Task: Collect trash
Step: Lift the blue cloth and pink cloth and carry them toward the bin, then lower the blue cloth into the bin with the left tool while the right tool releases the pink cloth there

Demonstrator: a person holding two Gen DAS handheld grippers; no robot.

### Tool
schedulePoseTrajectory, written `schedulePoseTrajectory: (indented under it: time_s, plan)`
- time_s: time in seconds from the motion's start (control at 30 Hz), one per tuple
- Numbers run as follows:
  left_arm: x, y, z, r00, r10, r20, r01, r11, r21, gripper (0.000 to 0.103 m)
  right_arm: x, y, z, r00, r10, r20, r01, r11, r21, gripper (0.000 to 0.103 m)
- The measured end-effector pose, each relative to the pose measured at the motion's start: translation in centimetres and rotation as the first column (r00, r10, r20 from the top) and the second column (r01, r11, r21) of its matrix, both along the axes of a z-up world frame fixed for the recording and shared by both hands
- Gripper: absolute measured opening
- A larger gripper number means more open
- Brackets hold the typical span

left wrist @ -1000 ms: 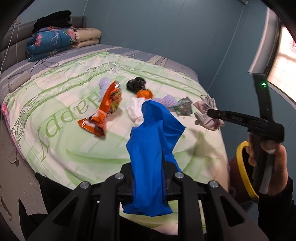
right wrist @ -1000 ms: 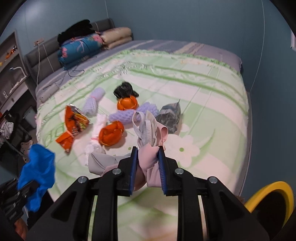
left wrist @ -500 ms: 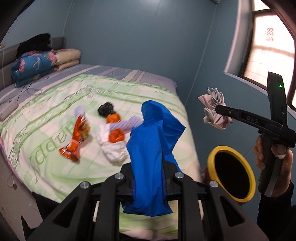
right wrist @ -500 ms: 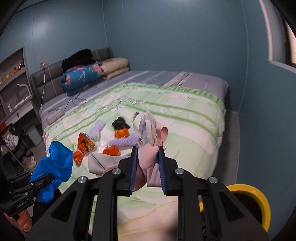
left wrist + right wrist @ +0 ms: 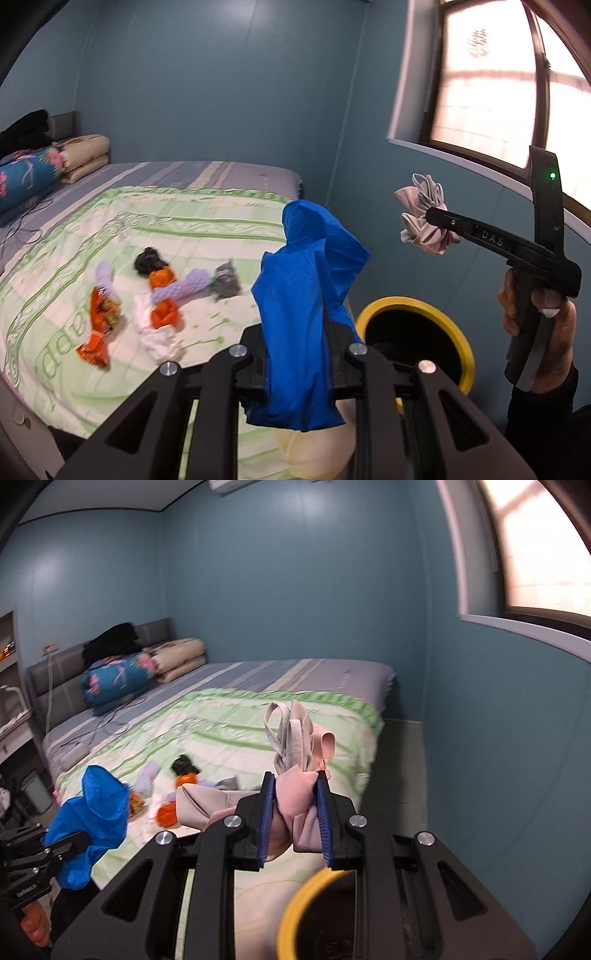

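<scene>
Both claws loaded, bin below them.
Left wrist view: left gripper (image 5: 301, 354) clamps blue plastic bag (image 5: 306, 302) at frame centre; yellow-rimmed bin (image 5: 413, 343) lower right; right gripper (image 5: 430, 218) grips pink-grey cloth bundle (image 5: 424, 218) upper right; leftover trash (image 5: 162, 295) on bed (image 5: 55, 332), left.
Right wrist view: right gripper (image 5: 295, 812) pinches the bundle (image 5: 299, 775) at centre, bin rim (image 5: 291, 915) directly beneath; bag (image 5: 92, 812) lower left.
</scene>
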State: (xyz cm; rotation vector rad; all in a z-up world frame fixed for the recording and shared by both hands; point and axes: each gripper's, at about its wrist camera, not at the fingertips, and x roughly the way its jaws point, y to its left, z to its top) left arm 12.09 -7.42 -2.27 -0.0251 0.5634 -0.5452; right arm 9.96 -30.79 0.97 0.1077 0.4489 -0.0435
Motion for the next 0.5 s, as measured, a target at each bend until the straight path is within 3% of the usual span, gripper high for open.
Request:
schedulePoseTrajectory:
  time_s: [0.3, 0.5]
  plan:
    - [-0.2, -5.4, -0.2, 0.993, -0.118, -0.004, 0.118, 0.993, 0.024, 0.018, -3.3, -5.3, -1.1, 0.981, -0.195, 0.015, 0.195, 0.980, -0.027, 0.021]
    - [0.6, -9.1, -1.7, 0.980, -0.189, -0.053, 0.191, 0.981, 0.034, 0.018, -4.3, -7.5, -2.7, 0.964, -0.267, 0.002, 0.267, 0.963, -0.029, 0.021]
